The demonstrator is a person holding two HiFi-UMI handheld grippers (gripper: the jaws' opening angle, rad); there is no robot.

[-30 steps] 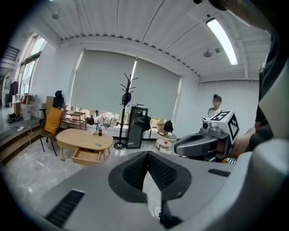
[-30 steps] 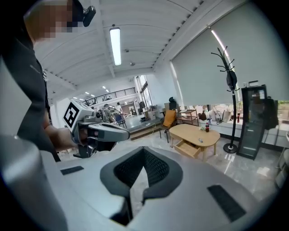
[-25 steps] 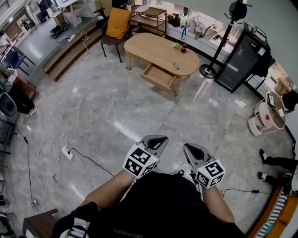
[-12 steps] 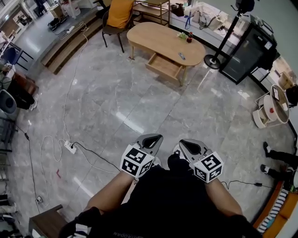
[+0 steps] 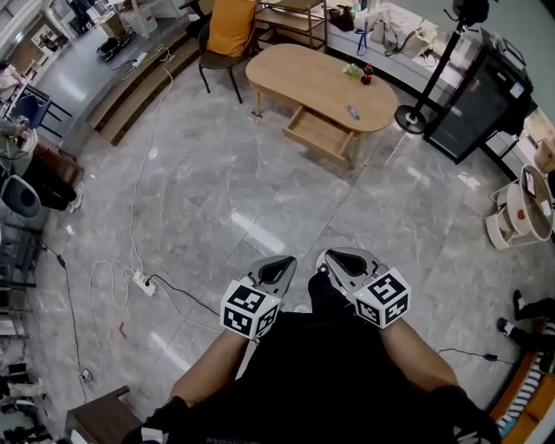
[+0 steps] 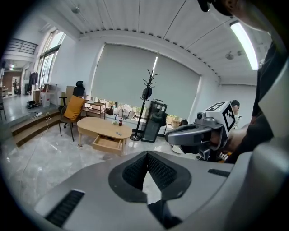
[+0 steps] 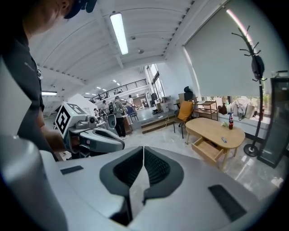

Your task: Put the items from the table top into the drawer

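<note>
So, my left gripper [image 5: 284,264] and right gripper [image 5: 327,258] are both pinched shut, holding nothing, well away from the surface [image 5: 299,78] with its open drawer [image 5: 323,136].

The head view looks steeply down from above the person, with the table [image 5: 303,78] far ahead. The left and right gripper views look forward along their own jaws from low down. All three views share that distant table.

On the distant oval light-wood desk [image 5: 303,78], a small dark flat item [image 5: 353,112] is shown too small to be identified. An orange-backed chair [image 5: 230,22] is cut off by the top edge.
</note>
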